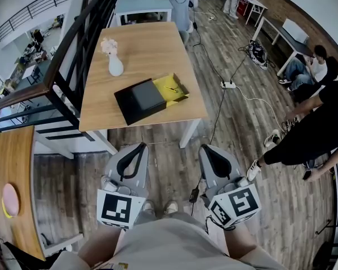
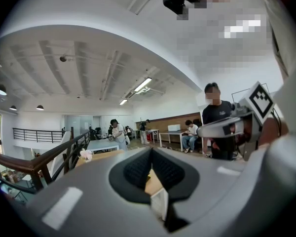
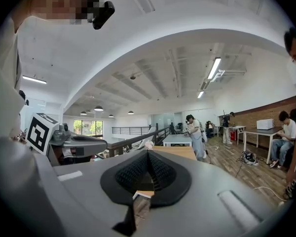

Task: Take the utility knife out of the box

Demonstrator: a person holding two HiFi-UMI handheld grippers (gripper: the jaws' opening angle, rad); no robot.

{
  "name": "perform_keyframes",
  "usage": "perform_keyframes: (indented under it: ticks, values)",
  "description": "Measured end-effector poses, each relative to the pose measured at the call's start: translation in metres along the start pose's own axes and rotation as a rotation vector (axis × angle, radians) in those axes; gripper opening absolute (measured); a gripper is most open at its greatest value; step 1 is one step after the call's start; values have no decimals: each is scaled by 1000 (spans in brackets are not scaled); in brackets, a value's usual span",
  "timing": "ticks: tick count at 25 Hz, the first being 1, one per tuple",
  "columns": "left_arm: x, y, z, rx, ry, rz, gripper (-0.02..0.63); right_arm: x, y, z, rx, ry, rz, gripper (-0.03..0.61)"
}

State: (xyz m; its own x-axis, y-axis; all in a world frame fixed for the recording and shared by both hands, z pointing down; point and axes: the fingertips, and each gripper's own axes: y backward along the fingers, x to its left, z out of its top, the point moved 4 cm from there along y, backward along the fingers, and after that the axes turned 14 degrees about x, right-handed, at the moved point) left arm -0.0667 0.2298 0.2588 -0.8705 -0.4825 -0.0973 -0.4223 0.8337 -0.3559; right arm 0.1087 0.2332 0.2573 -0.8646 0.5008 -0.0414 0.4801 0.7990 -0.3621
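A black box (image 1: 139, 100) lies open on the wooden table (image 1: 141, 44), its yellow tray (image 1: 178, 97) pulled out to the right. A thin utility knife (image 1: 170, 88) rests in the tray. Both grippers hang over the floor in front of the table's near edge, close to my body. The left gripper (image 1: 140, 145) has its jaws closed together with nothing between them. The right gripper (image 1: 206, 148) is likewise shut and empty. In the left gripper view the left gripper (image 2: 150, 150) points level toward the table, and in the right gripper view the right gripper (image 3: 148, 152) does the same.
A white vase with flowers (image 1: 115, 64) stands on the table behind the box. A dark stair railing (image 1: 73, 44) runs along the left. A power strip and cables (image 1: 228, 85) lie on the floor to the right, near seated and standing people (image 1: 321, 128). Another wooden table (image 1: 11, 173) is at lower left.
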Motion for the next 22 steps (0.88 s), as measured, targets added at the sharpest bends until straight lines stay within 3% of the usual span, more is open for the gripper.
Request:
perform_keyframes:
  ticks: [22]
  values:
    - [-66, -16, 13, 5, -5, 79, 2, -62, 33, -23, -9, 11, 72, 0]
